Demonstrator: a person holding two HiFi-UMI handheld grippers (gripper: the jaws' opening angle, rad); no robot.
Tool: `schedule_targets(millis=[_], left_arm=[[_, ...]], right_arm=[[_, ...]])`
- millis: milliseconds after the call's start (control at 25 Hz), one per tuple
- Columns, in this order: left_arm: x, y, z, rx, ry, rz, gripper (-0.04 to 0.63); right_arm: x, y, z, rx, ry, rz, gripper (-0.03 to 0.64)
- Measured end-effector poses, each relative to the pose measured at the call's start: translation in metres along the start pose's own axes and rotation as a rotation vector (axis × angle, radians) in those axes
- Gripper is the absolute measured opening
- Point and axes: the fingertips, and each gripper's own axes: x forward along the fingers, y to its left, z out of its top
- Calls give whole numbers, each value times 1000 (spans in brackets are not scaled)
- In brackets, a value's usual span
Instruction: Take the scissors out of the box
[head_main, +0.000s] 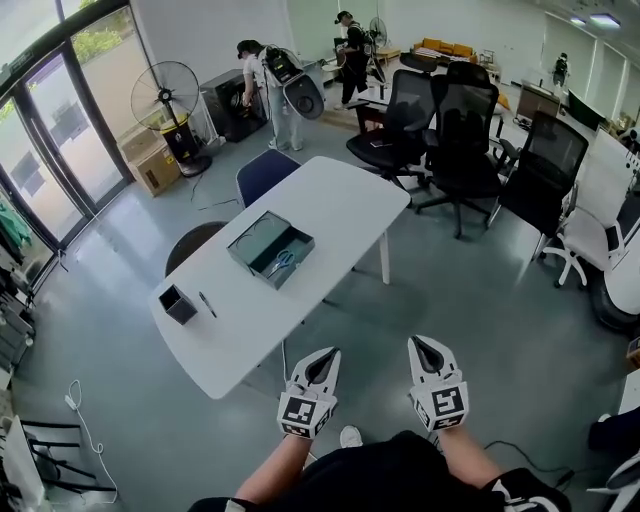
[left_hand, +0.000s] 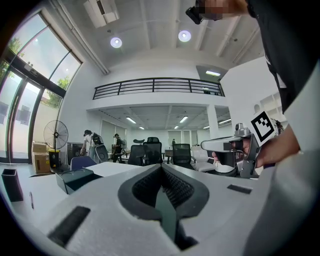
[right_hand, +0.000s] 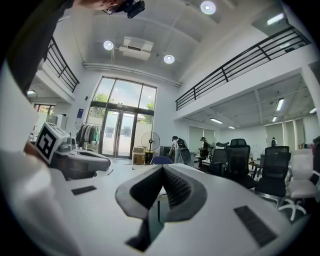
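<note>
Closest to me are the two grippers, held level side by side and well short of the table (head_main: 335, 195). The left gripper (head_main: 324, 356) has its jaws pressed together with nothing between them, and the right gripper (head_main: 427, 346) is likewise closed and empty. The scissors (head_main: 287, 260) lie flat inside the open grey box (head_main: 250, 266), toward its near right end. The box sits skewed on the middle of the white table, and a pen (head_main: 207, 304) and a small black holder (head_main: 178, 303) lie well apart from it at the left end. I judge the step in hand to be the approach, with nothing of the pick begun. To do it well I would walk up to the near edge first, so that I am over the box rather than stretching at it. I would spread the right jaws before they pass the rim, then tip them downward and come in from above, clear of the walls. The scissors lie low and flat, so I would aim at the handles, where there is most to pinch. The closed left gripper could rest on the box's wall to stop it sliding or lifting with the scissors.
</note>
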Motion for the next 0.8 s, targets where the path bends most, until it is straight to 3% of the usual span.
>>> schedule_targets(millis=[360,800], left_arm=[[10,29,-13,-34,22,27,12],[93,70,-6,-22,34,98,12]], right_arm=[[33,-2,-13,8,45,17,6],[123,-67,-6,16,12,103,6]])
